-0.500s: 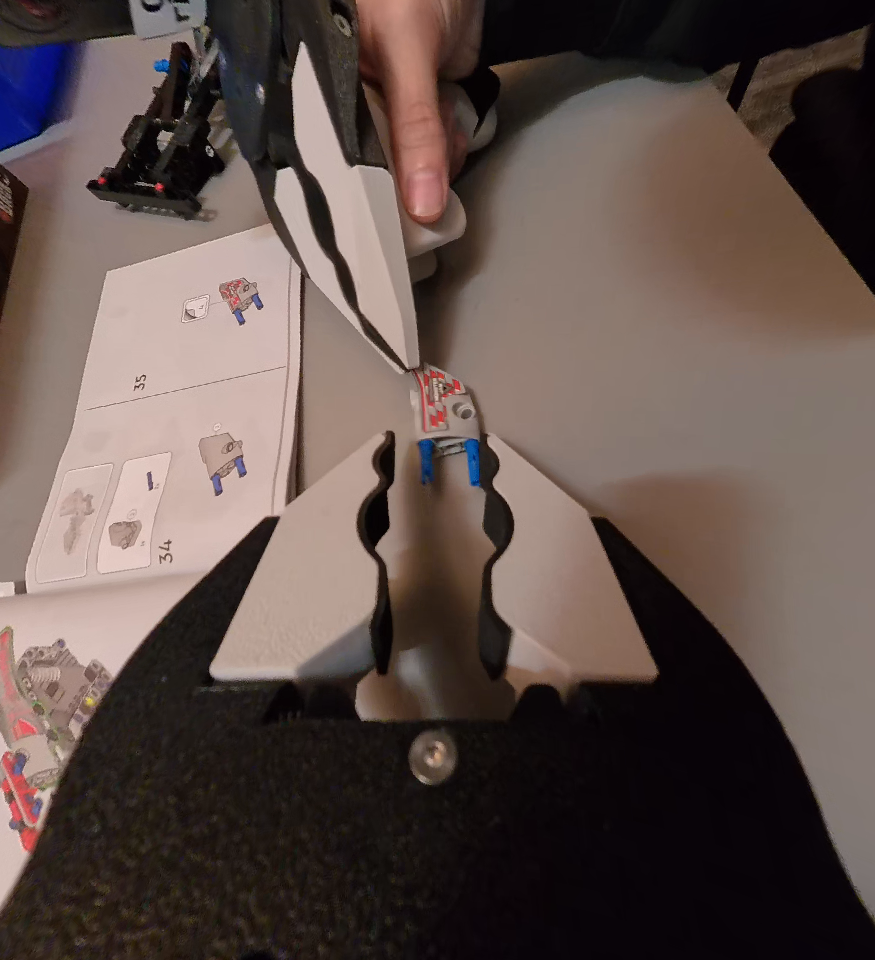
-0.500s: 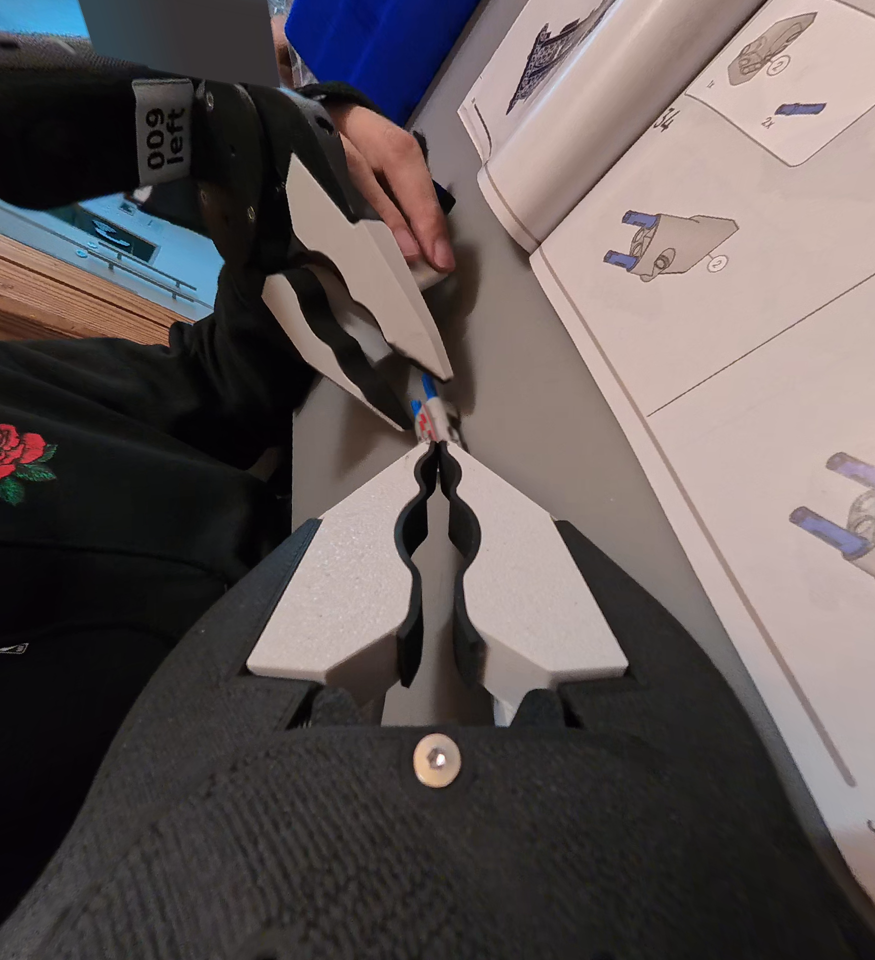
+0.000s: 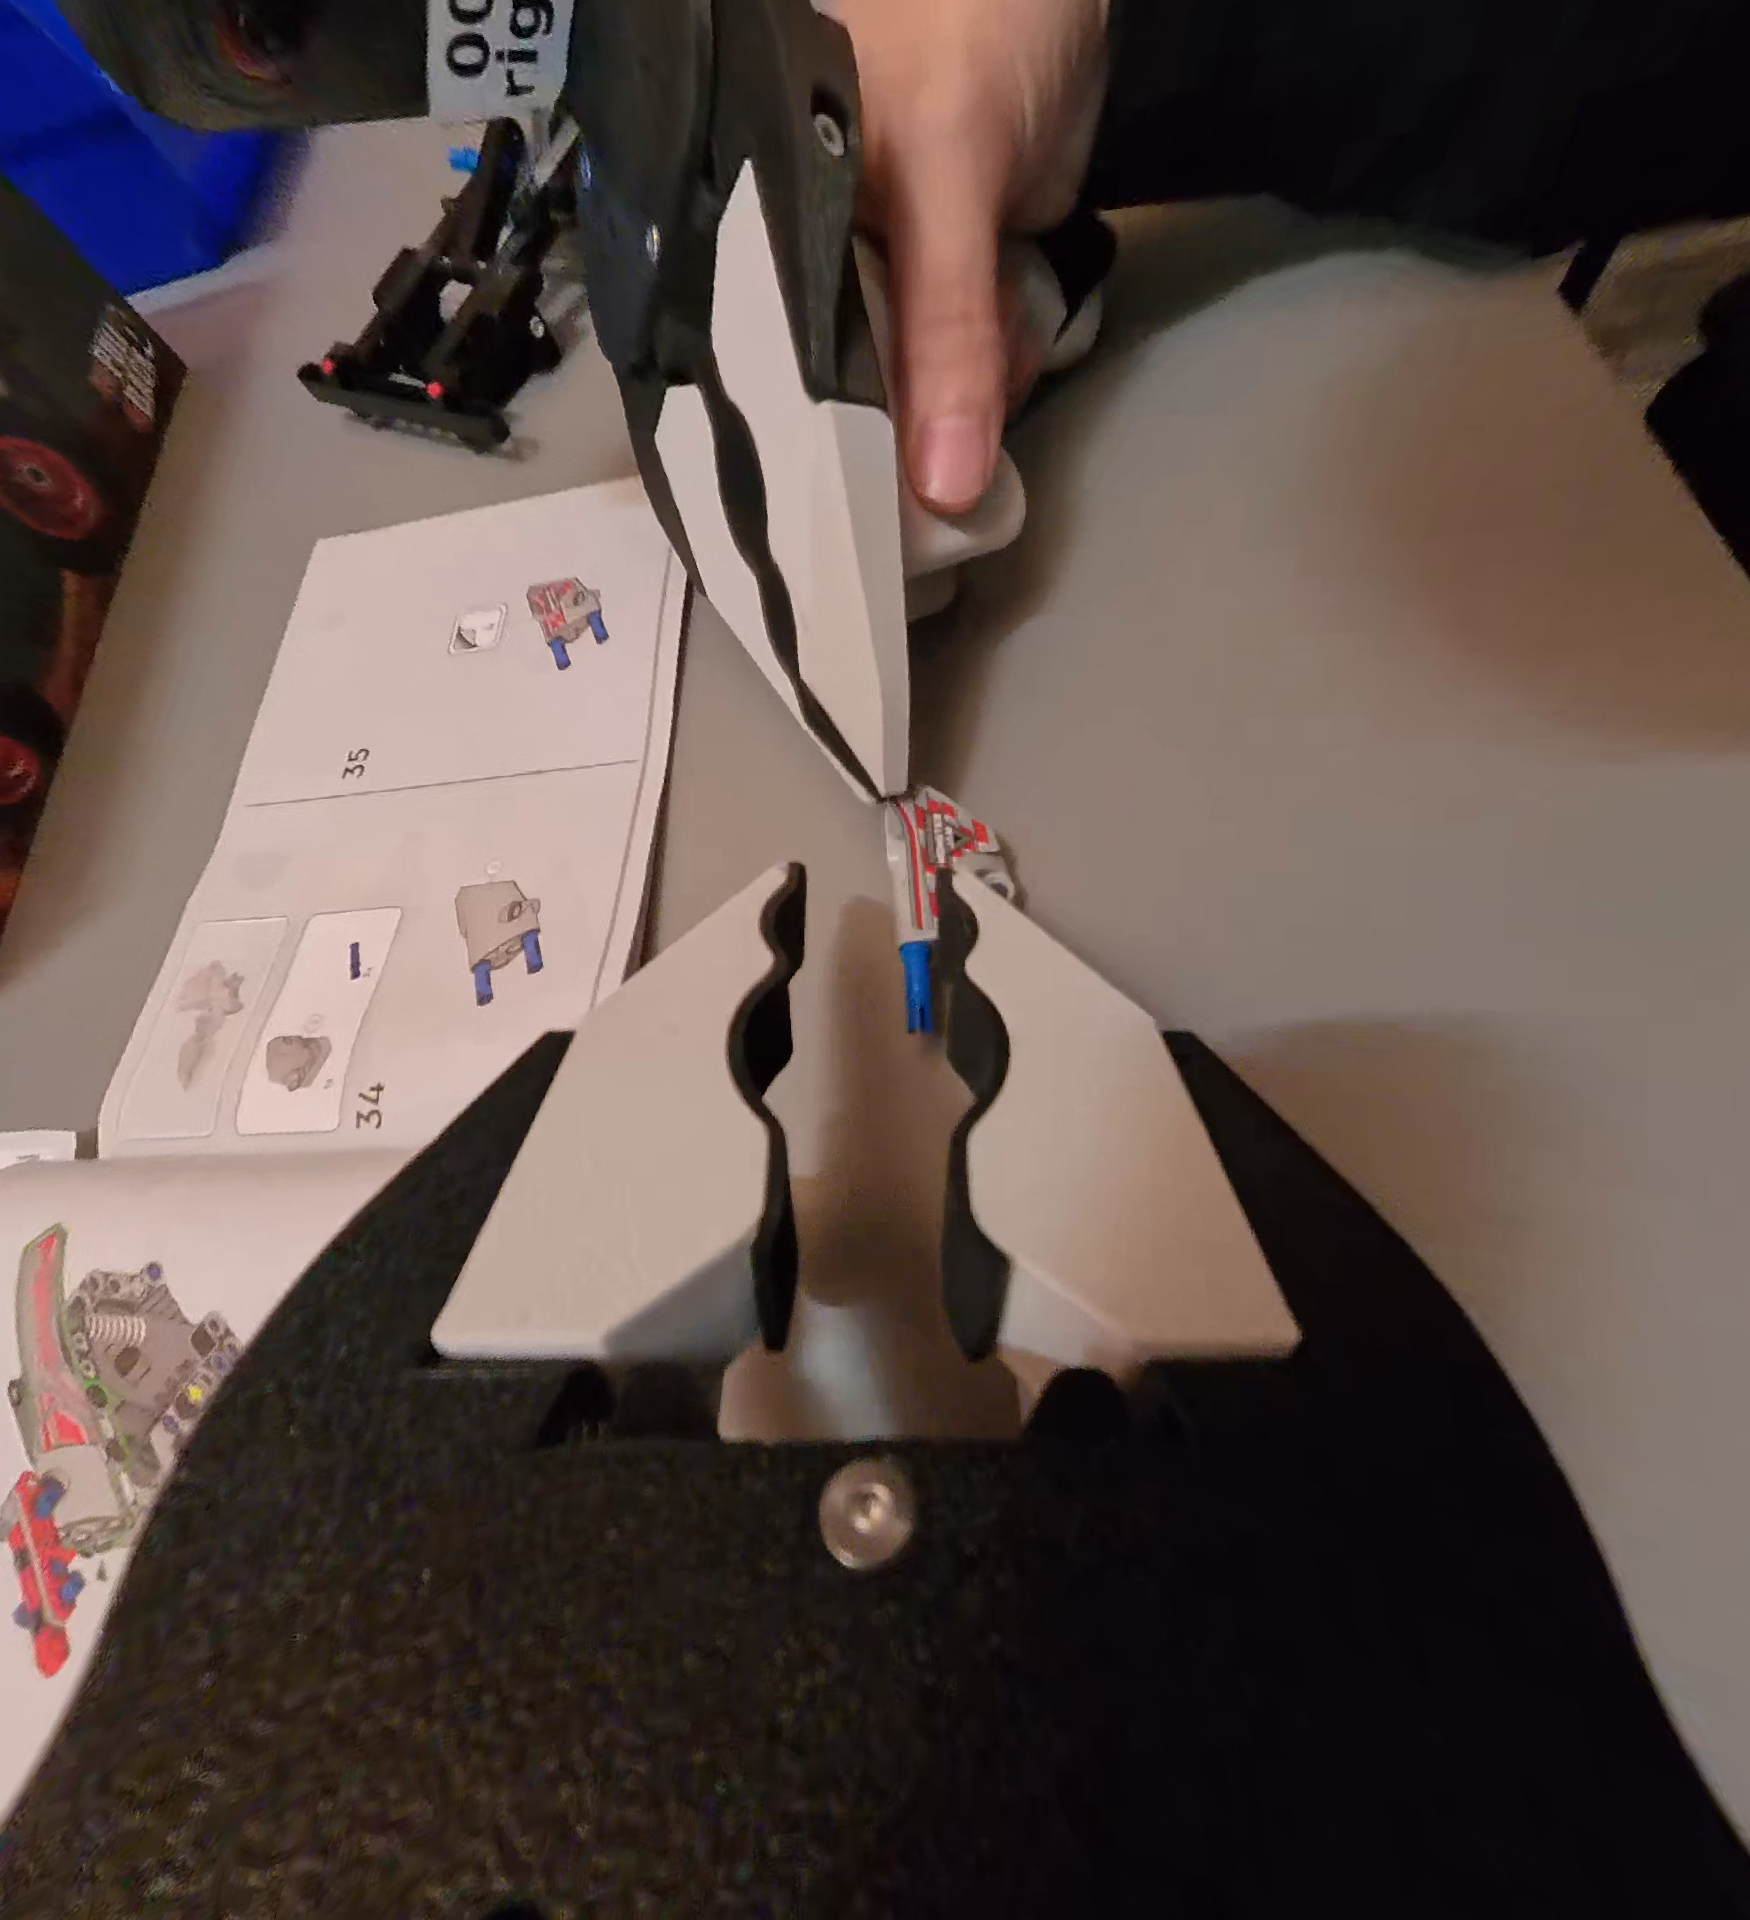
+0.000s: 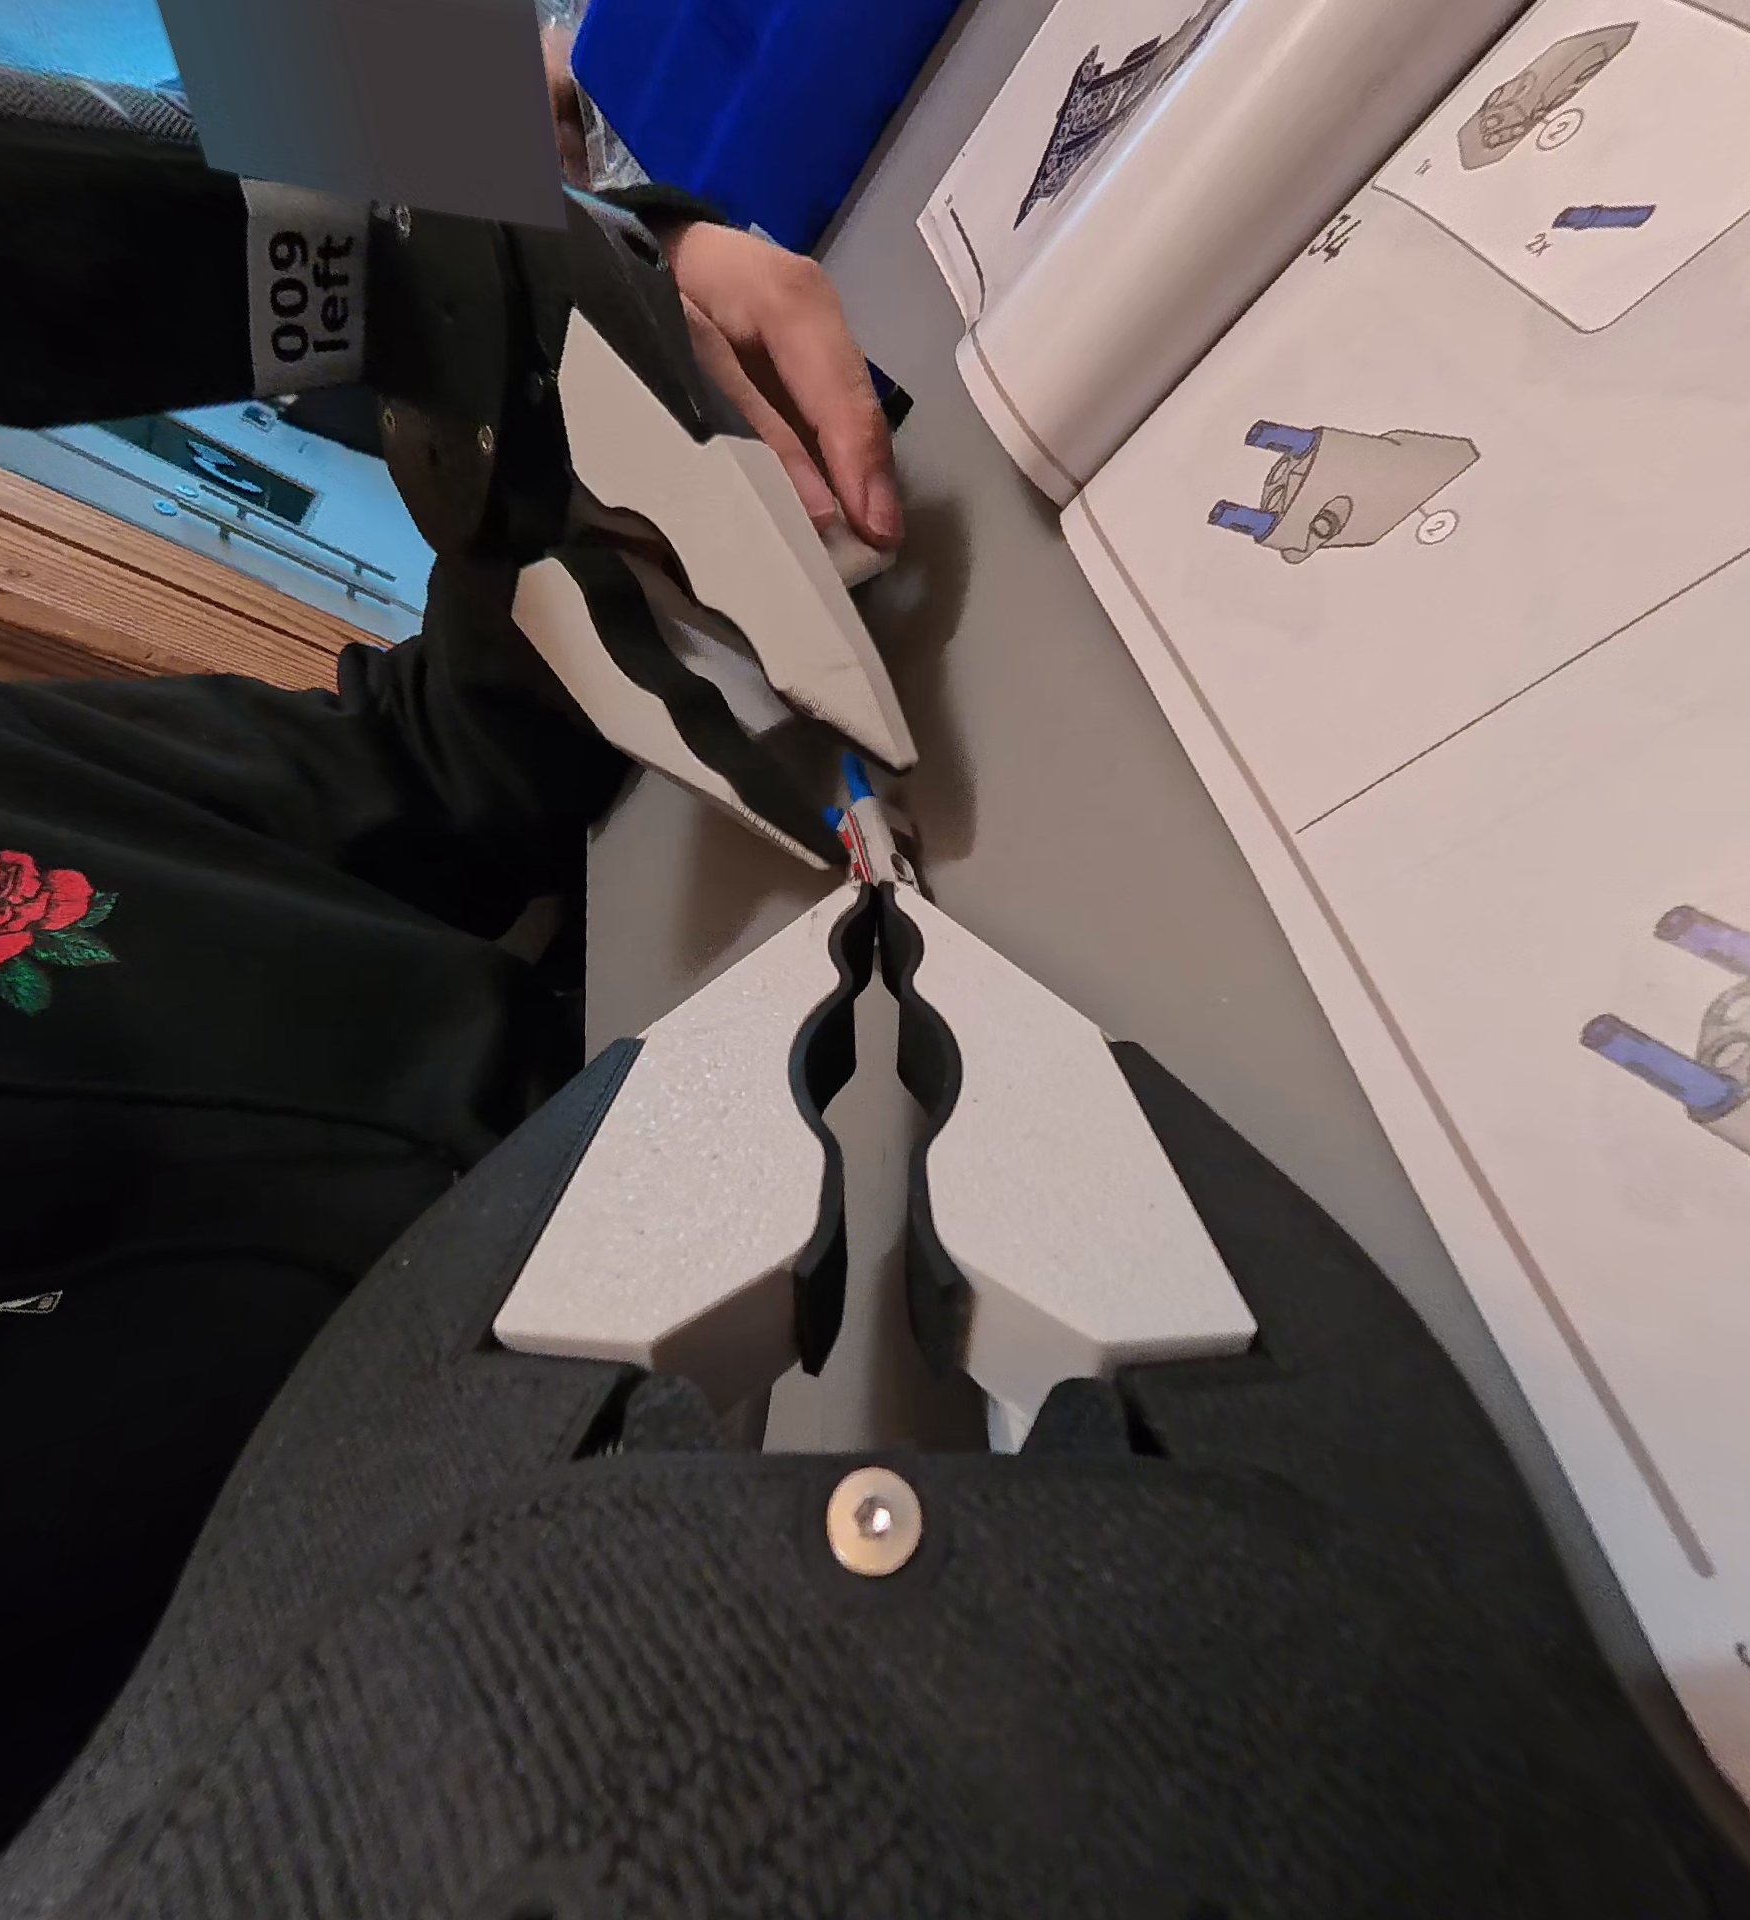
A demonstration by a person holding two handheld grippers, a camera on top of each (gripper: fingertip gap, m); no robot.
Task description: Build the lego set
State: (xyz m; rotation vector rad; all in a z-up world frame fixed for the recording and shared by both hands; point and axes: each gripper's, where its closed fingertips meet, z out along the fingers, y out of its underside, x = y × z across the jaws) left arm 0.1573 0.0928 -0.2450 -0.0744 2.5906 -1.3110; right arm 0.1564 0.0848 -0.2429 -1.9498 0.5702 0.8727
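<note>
At frame centre of the left wrist view, the right gripper (image 3: 886,792) pinches the small grey piece (image 3: 938,847), now tilted and shifted rightward against one finger of the spread, empty left gripper (image 3: 876,883), suggesting a handover or reorientation near the instruction booklet (image 3: 455,790).

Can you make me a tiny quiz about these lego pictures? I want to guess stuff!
1. True or false: the left tool is open.
2. What does the right tool pinch? A) a spoon B) the grey piece with red markings C) a ball
3. Fill the gap: the pin sticking out of the grey piece is coloured ____.

Key: 1 true; 2 B; 3 blue.
</note>
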